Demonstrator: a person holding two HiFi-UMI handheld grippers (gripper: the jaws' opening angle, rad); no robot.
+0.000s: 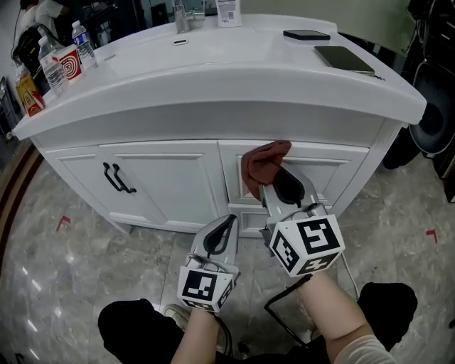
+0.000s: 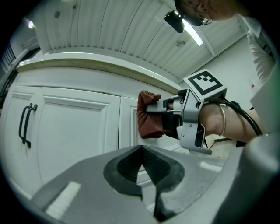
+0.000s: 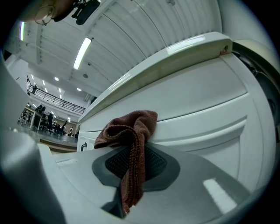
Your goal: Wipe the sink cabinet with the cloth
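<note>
The white sink cabinet (image 1: 163, 185) stands in front of me in the head view. A red-brown cloth (image 1: 261, 162) is pressed against the upper part of its right-hand front panel (image 3: 205, 105), just under the countertop overhang. My right gripper (image 1: 276, 179) is shut on the cloth (image 3: 130, 148), which bunches above the jaws and hangs down between them. The left gripper view shows the same cloth (image 2: 149, 114) against the panel. My left gripper (image 1: 227, 222) hangs lower and to the left, short of the cabinet, shut with nothing between its pads (image 2: 131, 168).
Two black handles (image 1: 117, 178) sit on the left door. On the countertop are water bottles (image 1: 53, 65), a red-and-white cup (image 1: 71, 64), a faucet (image 1: 183, 17), a phone (image 1: 306, 34) and a dark tablet (image 1: 344, 59). Dark equipment (image 1: 435, 121) stands at the right on the marble floor (image 1: 50, 270).
</note>
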